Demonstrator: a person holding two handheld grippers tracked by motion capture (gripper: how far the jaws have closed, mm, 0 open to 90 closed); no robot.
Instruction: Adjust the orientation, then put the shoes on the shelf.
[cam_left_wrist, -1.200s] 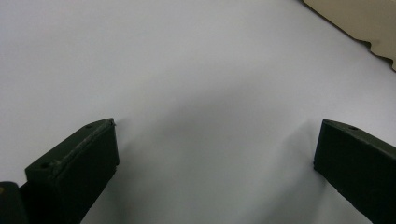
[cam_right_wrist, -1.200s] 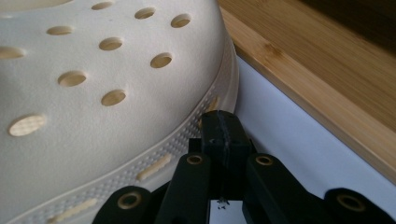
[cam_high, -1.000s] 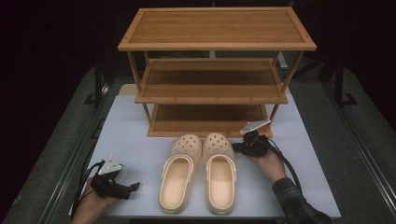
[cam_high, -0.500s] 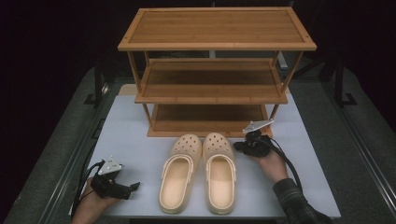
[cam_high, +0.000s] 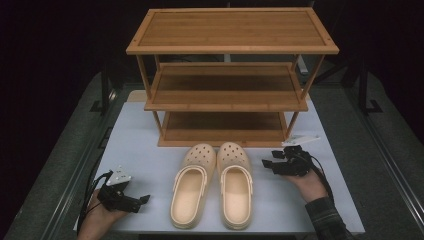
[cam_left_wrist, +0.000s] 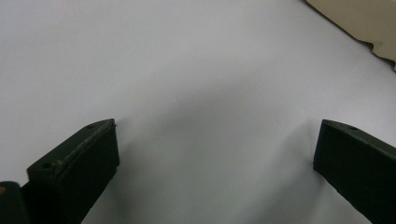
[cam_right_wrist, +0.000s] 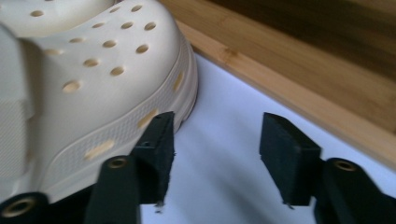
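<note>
Nearest, the left gripper (cam_high: 142, 199) rests wide open and empty on the white table (cam_high: 140, 150), left of the left clog (cam_high: 191, 187). Farther, the right gripper (cam_high: 266, 163), jaws parted with nothing between them, sits just beside the right clog (cam_high: 235, 182) near its toe. It looks like the approach to grasping it; next, one jaw must go inside the clog's wall. Both clogs are cream, perforated, toes toward the bamboo shoe rack (cam_high: 230, 75) beyond.

Left gripper (cam_left_wrist: 215, 172) fingers (cam_left_wrist: 79, 163) spread wide over bare white worktop (cam_left_wrist: 187, 70); beige clog (cam_left_wrist: 359, 23) edge beyond right finger.
</note>
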